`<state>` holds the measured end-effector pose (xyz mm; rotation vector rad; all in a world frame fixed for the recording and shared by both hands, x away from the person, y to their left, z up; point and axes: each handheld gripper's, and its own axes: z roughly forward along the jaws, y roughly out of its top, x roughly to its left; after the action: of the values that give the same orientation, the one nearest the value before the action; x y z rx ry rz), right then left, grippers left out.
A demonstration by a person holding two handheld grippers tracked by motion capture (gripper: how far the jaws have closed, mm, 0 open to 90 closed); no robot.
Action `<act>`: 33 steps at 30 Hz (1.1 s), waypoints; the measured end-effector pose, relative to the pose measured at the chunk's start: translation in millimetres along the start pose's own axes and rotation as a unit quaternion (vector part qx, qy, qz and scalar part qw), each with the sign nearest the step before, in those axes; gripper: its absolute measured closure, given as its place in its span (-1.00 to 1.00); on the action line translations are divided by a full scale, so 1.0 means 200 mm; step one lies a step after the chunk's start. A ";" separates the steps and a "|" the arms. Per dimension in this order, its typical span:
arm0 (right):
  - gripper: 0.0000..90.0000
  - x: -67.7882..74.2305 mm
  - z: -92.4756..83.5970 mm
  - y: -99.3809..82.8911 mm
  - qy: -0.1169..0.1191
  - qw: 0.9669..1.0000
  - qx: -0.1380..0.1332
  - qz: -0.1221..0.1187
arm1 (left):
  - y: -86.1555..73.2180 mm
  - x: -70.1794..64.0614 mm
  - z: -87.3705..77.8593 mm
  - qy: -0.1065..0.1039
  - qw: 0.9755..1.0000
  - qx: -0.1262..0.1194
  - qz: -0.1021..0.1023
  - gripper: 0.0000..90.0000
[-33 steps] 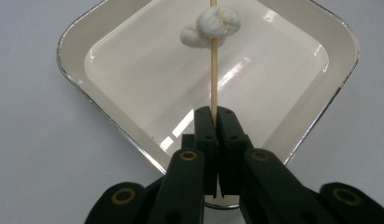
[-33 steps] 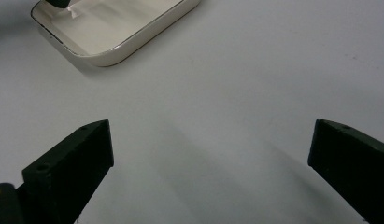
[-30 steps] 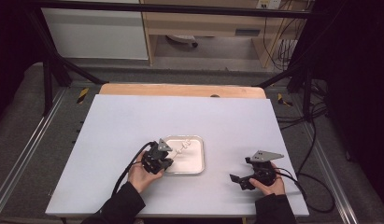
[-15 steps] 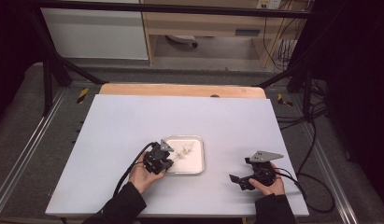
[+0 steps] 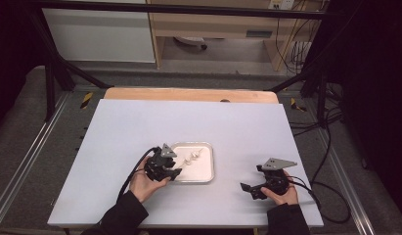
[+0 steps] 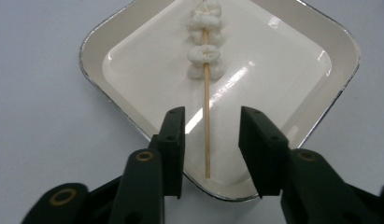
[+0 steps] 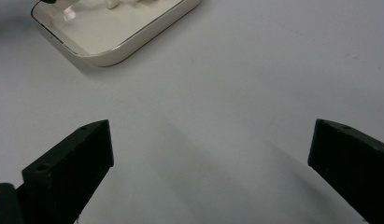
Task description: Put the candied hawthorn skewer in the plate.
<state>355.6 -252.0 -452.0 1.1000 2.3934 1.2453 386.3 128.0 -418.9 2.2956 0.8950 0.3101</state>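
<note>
1. Tray (image 6: 110, 39): shallow white dish with a thin metallic rim, square with rounded corners, set on the pale bench (image 5: 140, 127) toward its near half. It serves as the landmark for the entries below.

2. Skewer (image 6: 207, 116): thin wooden stick lying flat inside the tray, its bare end toward the tray's near corner and a row of white knotted pieces (image 6: 206, 58) threaded on its far half.

3. Left gripper (image 6: 212, 123): poised over the tray's near corner, its jaws having just been opening. They stood apart on either side of the bare stick, with the pads clear of it.

4. Right gripper (image 7: 210, 149): well apart from the tray, off to its right on the bench. Jaws spread wide, nothing between them.

5. Handling, as judged: the skewer looked very light. The stick seemed stiff but thin enough to snap under a hard squeeze, and could roll on the tray's glossy floor. The white pieces looked soft and easily crushed. The bare stick near its free end seemed the best hold.

6. Markings: no brand, label or writing could be read on the tray, skewer or bench.
</note>
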 end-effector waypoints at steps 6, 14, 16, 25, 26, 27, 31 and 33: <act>-0.98 0.00 0.00 0.00 -0.002 1.000 -0.002 0.001 | -0.03 0.03 -0.06 -0.009 1.000 -0.017 0.009 -0.15; -0.98 0.00 -0.01 0.00 -0.003 1.000 -0.003 0.003 | -0.12 0.09 -0.15 -0.017 0.999 -0.040 0.000 -0.51; -0.98 0.00 -0.01 0.00 -0.003 1.000 -0.002 0.002 | -0.15 0.11 -0.18 -0.011 0.999 -0.047 -0.001 -0.59; -0.98 0.00 0.00 0.00 -0.003 1.000 -0.003 0.003 | -0.34 0.20 -0.26 0.016 0.997 -0.065 -0.025 -0.81; -0.98 0.00 0.00 0.00 -0.003 1.000 -0.003 0.003 | -0.36 0.21 -0.26 0.017 0.997 -0.067 -0.028 -0.81; -0.98 0.00 0.00 0.00 -0.004 1.000 -0.002 0.002 | -0.38 0.21 -0.27 0.017 0.997 -0.070 -0.031 -0.81; -0.98 0.00 0.00 0.00 -0.003 1.000 -0.003 0.002 | -0.46 0.23 -0.28 0.016 0.996 -0.078 -0.037 -0.81; -0.98 0.00 -0.01 0.00 -0.003 1.000 -0.003 0.004 | -0.49 0.24 -0.27 0.018 0.996 -0.075 -0.038 -0.81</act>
<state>354.5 -252.5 -451.4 1.1115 2.3830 1.2491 347.3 242.5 -441.5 2.1184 0.9415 0.3738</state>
